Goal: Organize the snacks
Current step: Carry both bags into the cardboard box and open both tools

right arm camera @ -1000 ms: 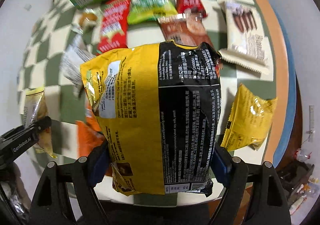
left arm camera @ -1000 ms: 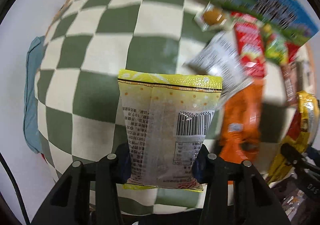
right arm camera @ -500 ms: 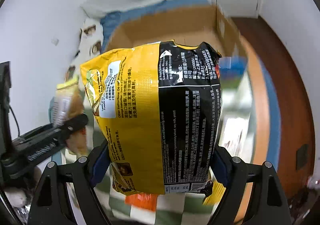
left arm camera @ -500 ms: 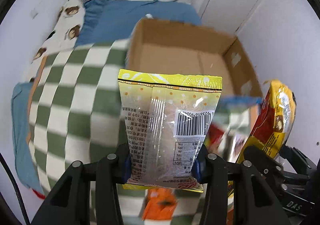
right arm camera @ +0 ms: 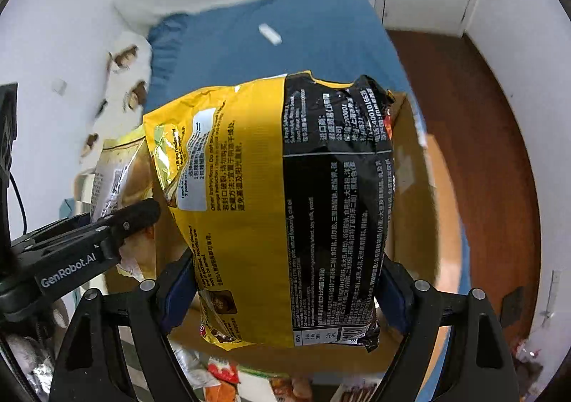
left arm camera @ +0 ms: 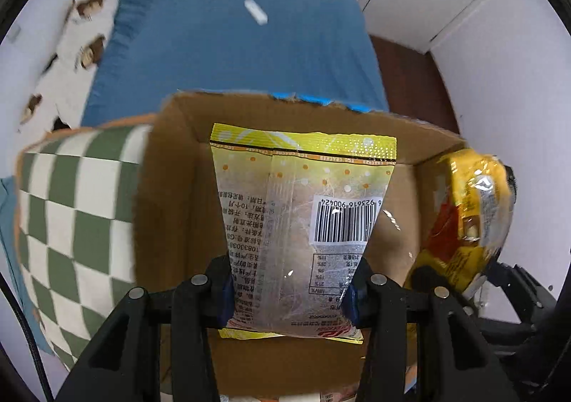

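My left gripper (left arm camera: 289,298) is shut on a clear snack packet with yellow trim and a barcode (left arm camera: 299,223), held upright over the open cardboard box (left arm camera: 171,209). My right gripper (right arm camera: 285,298) is shut on a large yellow and black noodle bag (right arm camera: 278,209), held over the same box (right arm camera: 410,209). The noodle bag also shows at the right of the left wrist view (left arm camera: 467,220). The left gripper's finger (right arm camera: 117,223) and its packet (right arm camera: 117,173) show at the left of the right wrist view.
A green and white checked cloth (left arm camera: 71,223) lies left of the box. Beyond the box is a blue bed sheet (left arm camera: 232,45) with a small white object (left arm camera: 255,11). Loose snack packets (right arm camera: 221,377) lie near the box's front edge. Wooden floor (right arm camera: 481,152) is at right.
Both grippers have swung up from the snack pile and forward over the cardboard box, each still holding its packet. The box now fills the lower middle of both views.
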A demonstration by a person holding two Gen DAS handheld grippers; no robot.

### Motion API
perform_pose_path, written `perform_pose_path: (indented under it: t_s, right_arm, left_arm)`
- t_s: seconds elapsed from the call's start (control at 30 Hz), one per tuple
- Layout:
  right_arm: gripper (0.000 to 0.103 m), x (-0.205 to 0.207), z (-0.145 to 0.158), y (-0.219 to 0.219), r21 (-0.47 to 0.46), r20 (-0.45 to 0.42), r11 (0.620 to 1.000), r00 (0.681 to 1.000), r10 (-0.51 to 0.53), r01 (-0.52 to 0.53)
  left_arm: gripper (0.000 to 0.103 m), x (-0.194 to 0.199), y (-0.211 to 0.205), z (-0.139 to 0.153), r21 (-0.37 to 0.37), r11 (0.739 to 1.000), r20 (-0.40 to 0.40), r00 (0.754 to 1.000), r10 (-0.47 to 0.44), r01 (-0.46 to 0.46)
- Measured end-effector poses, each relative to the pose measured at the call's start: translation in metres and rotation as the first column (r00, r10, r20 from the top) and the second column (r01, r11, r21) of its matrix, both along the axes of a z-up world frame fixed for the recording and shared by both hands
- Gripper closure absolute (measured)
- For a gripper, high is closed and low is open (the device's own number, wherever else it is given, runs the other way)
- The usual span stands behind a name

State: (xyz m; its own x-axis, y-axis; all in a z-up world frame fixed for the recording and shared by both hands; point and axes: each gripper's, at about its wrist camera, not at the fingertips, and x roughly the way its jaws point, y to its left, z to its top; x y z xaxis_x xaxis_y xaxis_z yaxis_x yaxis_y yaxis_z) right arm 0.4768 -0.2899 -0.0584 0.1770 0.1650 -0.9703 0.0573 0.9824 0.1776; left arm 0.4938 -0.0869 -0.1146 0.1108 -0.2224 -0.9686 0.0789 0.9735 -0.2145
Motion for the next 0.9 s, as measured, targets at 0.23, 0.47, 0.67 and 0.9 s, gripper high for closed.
perform_pose_path:
  t_s: [0.23, 0.47, 0.67, 0.9]
  right_arm:
    - [0.016, 0.037, -0.075, -0.012, -0.012, -0.151, 0.999, 0.988, 0.030, -0.032]
    - [0.015, 0.050, -0.114, -0.013, 0.018, -0.209, 0.999, 0.976, 0.054, -0.052]
    - [0.005, 0.043, -0.130, -0.011, 0.043, -0.258, 0.997, 0.964, 0.069, -0.060]
    - [0.004, 0.020, -0.108, -0.020, 0.010, -0.223, 0.997, 0.972, 0.072, -0.072]
  left_arm:
    - [0.060, 0.026, -0.012, -0.048, 0.017, 1.000, -0.089, 0.996, 0.000, 0.001]
    - [0.058, 0.030, -0.011, -0.065, 0.059, 0.998, -0.121, 0.993, 0.016, -0.009]
    - [0.008, 0.028, -0.009, -0.056, 0.094, 0.996, -0.069, 0.997, 0.018, -0.011]
    - [0.008, 0.006, 0.000, -0.042, 0.097, 0.995, -0.032, 0.999, 0.023, -0.020]
